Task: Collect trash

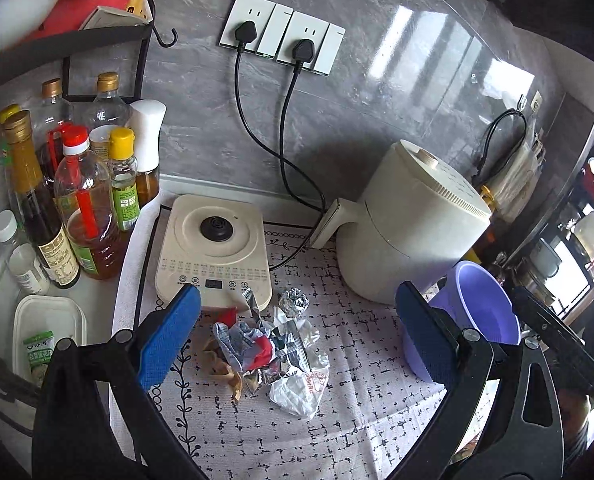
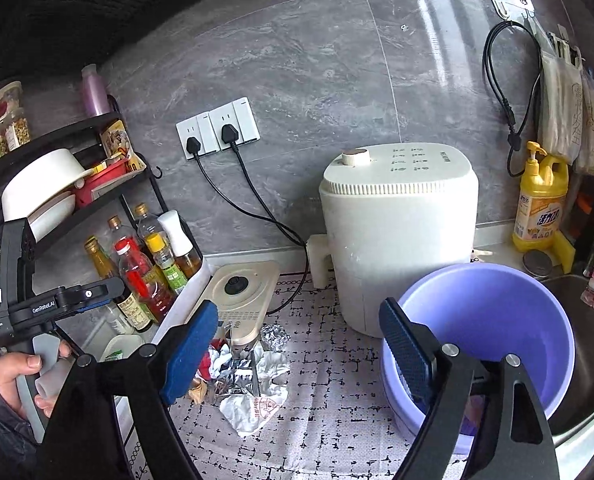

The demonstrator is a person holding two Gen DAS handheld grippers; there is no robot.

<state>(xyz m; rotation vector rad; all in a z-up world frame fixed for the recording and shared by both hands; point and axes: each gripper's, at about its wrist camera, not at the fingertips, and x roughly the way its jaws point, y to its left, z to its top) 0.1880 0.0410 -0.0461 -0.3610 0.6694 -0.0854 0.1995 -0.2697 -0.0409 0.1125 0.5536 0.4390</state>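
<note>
The surface (image 1: 361, 432), a kitchen counter under a white cloth with a black broken-line print, carries everything here. Its largest item, a cream drum-shaped electric cooker (image 2: 397, 236), stands against the grey marbled wall, probably so its cord reaches the white wall sockets (image 2: 217, 128).

Next in size, a lilac plastic bucket (image 2: 493, 320) sits just in front of the cooker, close to the trash, which suits it as the likely receptacle.

A cream square kettle base (image 1: 213, 248) lies left of the cooker, plugged in as well.

The task's thing, a pile of crumpled foil wrappers and white plastic packets (image 1: 273, 352), lies on the cloth in front of the kettle base, with a small silver foil ball (image 1: 293, 301) just beyond it.

The left hand-held gripper (image 1: 297, 336) hovers over the pile, its blue pads spread wide with nothing between them, apparently lined up for a first pick. The right hand-held gripper (image 2: 301, 352) is likewise released and empty, one pad towards the pile and the other over the bucket's near rim.

Only the right wrist view shows the steel sink (image 2: 589, 360), a yellow pump bottle of dish soap (image 2: 541, 200) and the person's hand (image 2: 21, 376) gripping the left tool's handle. Only the left wrist view shows a white lidded plastic box (image 1: 49, 328) below the oil bottles, and the pile unobstructed.
</note>
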